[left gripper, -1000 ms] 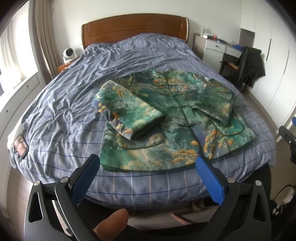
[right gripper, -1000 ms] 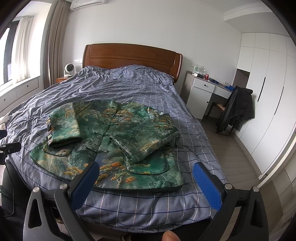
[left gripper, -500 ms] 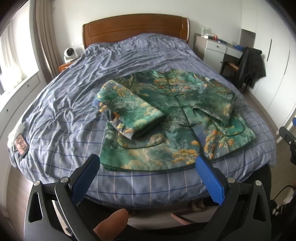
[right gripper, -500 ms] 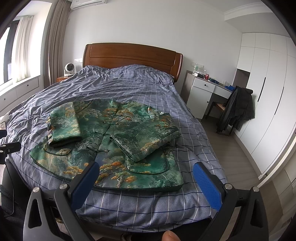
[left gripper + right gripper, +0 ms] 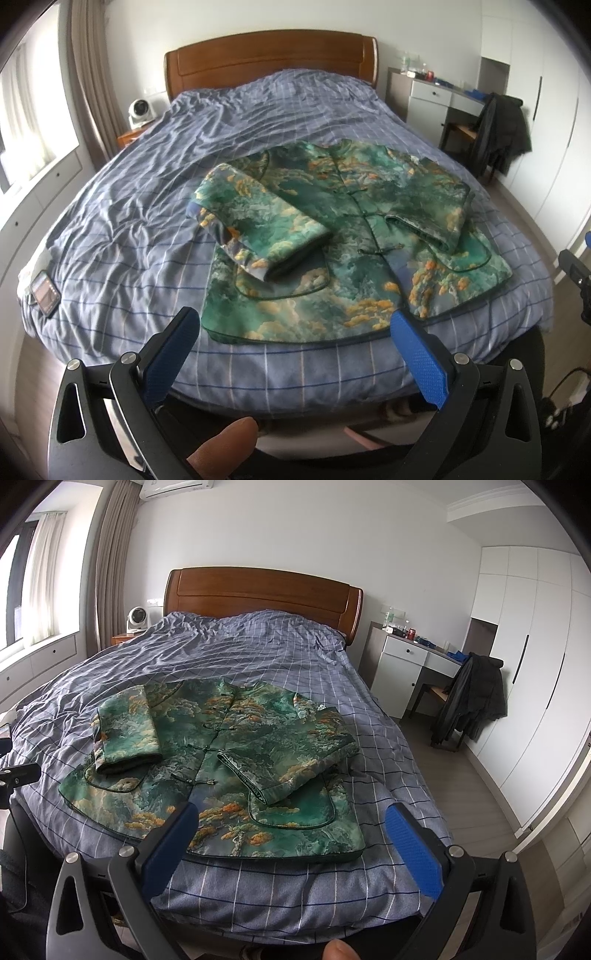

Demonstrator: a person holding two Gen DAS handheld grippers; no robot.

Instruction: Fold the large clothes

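A green jacket (image 5: 354,254) with an orange and teal cloud pattern lies flat on the bed (image 5: 147,206), front side up, near the foot edge. Its collar points toward the wooden headboard (image 5: 269,59) and its hem toward the cameras, so its long axis runs from the foot of the bed to the head. Both sleeves are folded inward across the body: the left sleeve (image 5: 255,229) lies slanted on the left half with its cuff toward the hem, and the right sleeve (image 5: 288,764) lies slanted on the right half. The row of knot buttons runs down the middle between them.

The left gripper (image 5: 295,328) is above the foot edge of the bed, its blue fingers (image 5: 173,350) spread wide and holding nothing. The right gripper (image 5: 288,827) is also in front of the hem with fingers (image 5: 410,845) wide apart and empty. A fingertip (image 5: 225,446) of the person shows at the bottom of the left view.

The bed carries a wrinkled blue-grey checked cover. A small device with a screen (image 5: 44,295) lies at the left edge of the bed. A white fan (image 5: 136,618) stands on the nightstand beside the headboard. To the right there is a white desk (image 5: 410,664), a chair with a dark coat (image 5: 472,698) hanging on it, and white wardrobes (image 5: 528,672). Curtains (image 5: 110,554) hang by the window on the left.
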